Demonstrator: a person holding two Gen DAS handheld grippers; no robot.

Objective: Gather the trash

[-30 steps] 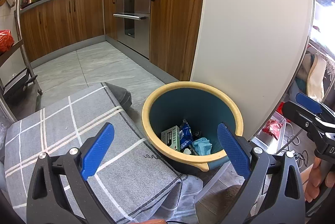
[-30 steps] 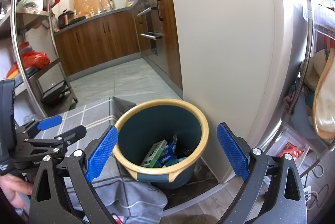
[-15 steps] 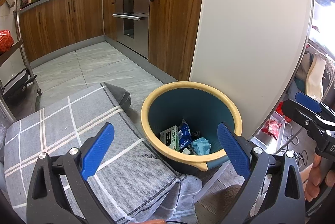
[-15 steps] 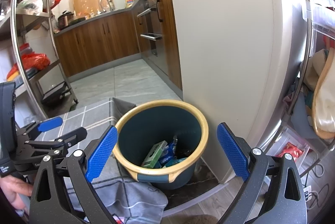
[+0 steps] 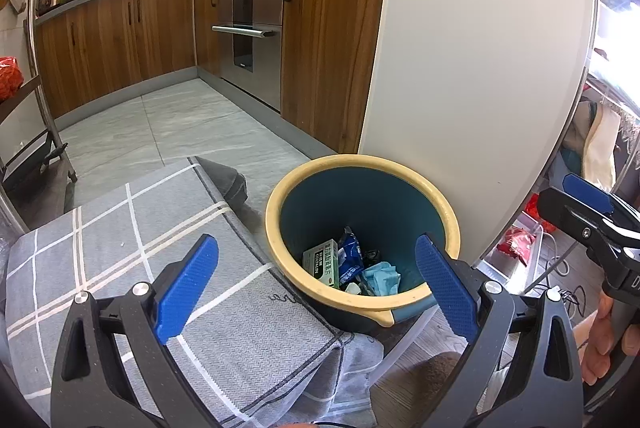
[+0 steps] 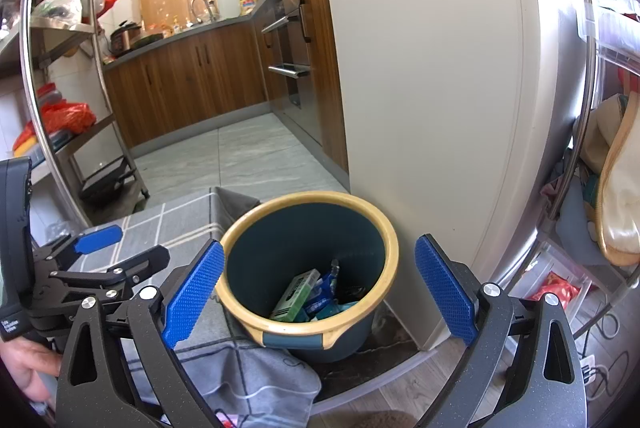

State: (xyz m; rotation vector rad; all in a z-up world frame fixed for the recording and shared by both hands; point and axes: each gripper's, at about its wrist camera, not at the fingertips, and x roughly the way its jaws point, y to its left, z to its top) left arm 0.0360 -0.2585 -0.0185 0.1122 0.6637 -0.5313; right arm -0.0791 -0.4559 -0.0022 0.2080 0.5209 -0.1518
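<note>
Bin (image 5: 362, 224) upright, mouth up; green box (image 5: 321, 262) tilted inside; both grippers open.

Legible in part only: "FOUTAIN", possibly misread, on the green box (image 5: 322, 263) lying in the bin (image 5: 362, 164), under small characters too blurred to make out. Cursive embroidery on the grey cloth (image 5: 283, 298), unreadable. Other lettering too small.
</note>
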